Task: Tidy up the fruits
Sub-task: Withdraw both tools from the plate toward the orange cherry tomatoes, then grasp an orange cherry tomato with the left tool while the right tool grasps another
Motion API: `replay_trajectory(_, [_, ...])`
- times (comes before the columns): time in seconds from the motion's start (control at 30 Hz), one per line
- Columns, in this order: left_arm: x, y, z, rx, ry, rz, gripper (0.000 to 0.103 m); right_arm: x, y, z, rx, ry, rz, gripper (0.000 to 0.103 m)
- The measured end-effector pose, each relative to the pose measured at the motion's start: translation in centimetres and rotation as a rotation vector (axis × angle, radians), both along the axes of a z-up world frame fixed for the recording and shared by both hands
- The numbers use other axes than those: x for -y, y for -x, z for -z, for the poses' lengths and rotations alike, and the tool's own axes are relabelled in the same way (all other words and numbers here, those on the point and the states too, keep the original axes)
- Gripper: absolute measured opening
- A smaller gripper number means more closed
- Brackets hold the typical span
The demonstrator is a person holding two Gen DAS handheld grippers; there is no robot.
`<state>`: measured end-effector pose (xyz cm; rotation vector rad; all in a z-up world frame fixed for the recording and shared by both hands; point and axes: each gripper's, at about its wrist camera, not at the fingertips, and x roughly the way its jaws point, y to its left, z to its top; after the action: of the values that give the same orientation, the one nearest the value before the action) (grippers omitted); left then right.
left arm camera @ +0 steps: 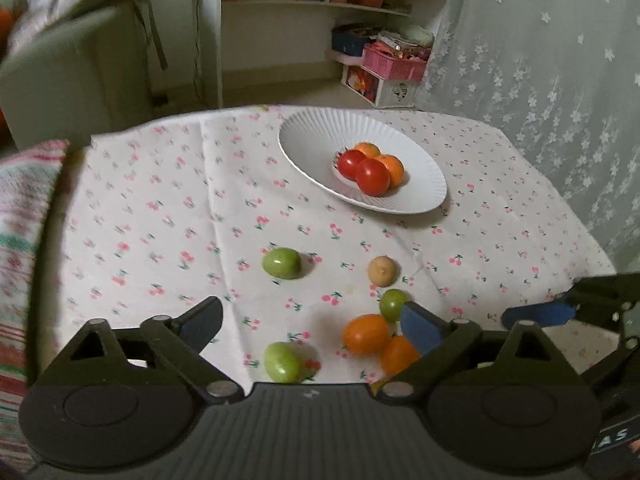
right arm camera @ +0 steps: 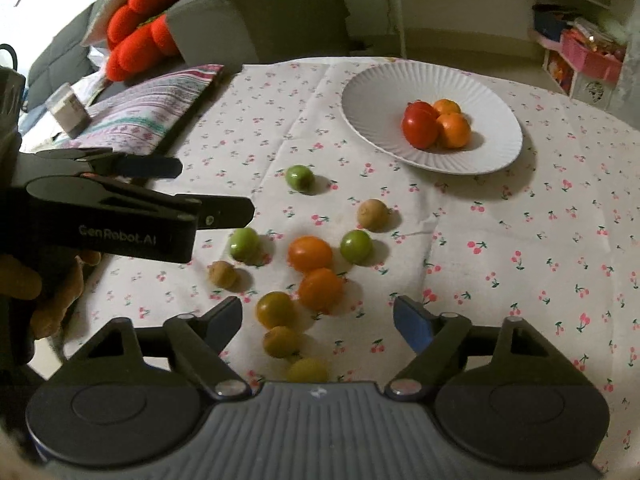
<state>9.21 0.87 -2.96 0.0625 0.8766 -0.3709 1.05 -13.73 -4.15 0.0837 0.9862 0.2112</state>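
Loose fruits (right arm camera: 310, 254) lie mid-frame on the surface (right arm camera: 520, 240), just ahead of the right hand-held gripper (right arm camera: 316, 322), spread empty; left hand-held gripper (left arm camera: 310, 326) likewise agape; plate (right arm camera: 492, 96) upper right.

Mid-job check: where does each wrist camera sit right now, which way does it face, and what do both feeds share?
Left wrist: low over the table's near edge, facing the white plate; its open left hand-held gripper fills the bottom, the other gripper's tip pokes in right.
Right wrist: to the right, facing the loose fruit; its open right hand-held gripper below, the left one entering at left.
Shared: plate, cherry tablecloth, two orange fruits.
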Motion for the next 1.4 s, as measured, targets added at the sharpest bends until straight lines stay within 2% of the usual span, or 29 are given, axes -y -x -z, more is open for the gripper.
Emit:
replay_trajectory(0.13, [0.7,-0.5,0.7,-0.034,0.024,0.039,0.069,0.4,-0.4,0.9,0.003,-0.017,0.040,0.076])
replay_trajectory(0.27, [1.5,-0.8,1.8,-0.086,0.035,0.073,0.060,-0.1,-0.8,2.2,0.001,0.031,0.030,0.073])
replay_trajectory(0.37, [1.9,-1.0,2.2,-0.100,0.036,0.082,0.059,-0.4,-1.1,2.8,-0.004,0.047,0.024,0.067])
replay_trajectory(0.53, [2.2,-1.8,3.3,-0.152,0.055,0.079,0.058,-1.0,-1.7,3.2,0.020,0.074,0.020,0.066])
replay_trajectory(0.63, [2.6,-2.1,3.8,-0.172,0.027,0.076,0.050,-1.2,-2.3,3.6,0.009,0.079,0.043,0.062])
replay_trajectory(0.73, [2.7,-2.4,4.2,-0.179,0.028,0.073,0.047,-0.9,-2.9,4.1,-0.020,0.033,0.084,0.058])
replay_trajectory(0.83, [2.7,-2.6,4.2,-0.179,0.042,0.072,0.038,-1.2,-3.2,4.4,-0.016,0.033,0.093,0.055])
replay_trajectory(0.9, [2.8,-2.5,4.2,-0.180,0.056,0.079,0.024,-1.4,-3.4,4.5,-0.010,0.039,0.087,0.055])
replay_trajectory(1.0, [3.0,-2.3,4.1,-0.174,0.050,0.087,0.015,-1.5,-3.5,4.6,-0.012,0.026,0.067,0.048])
replay_trajectory(1.1, [3.0,-2.4,4.2,-0.171,0.056,0.093,0.015,-1.6,-3.6,4.8,-0.028,0.009,0.059,0.042])
replay_trajectory(1.17, [2.9,-2.5,4.2,-0.172,0.058,0.093,0.015,-1.9,-3.7,5.0,-0.034,0.013,0.045,0.033])
replay_trajectory(1.4, [3.3,-2.5,4.5,-0.167,0.036,0.096,0.018,-2.2,-3.2,4.8,-0.034,0.029,0.019,0.030])
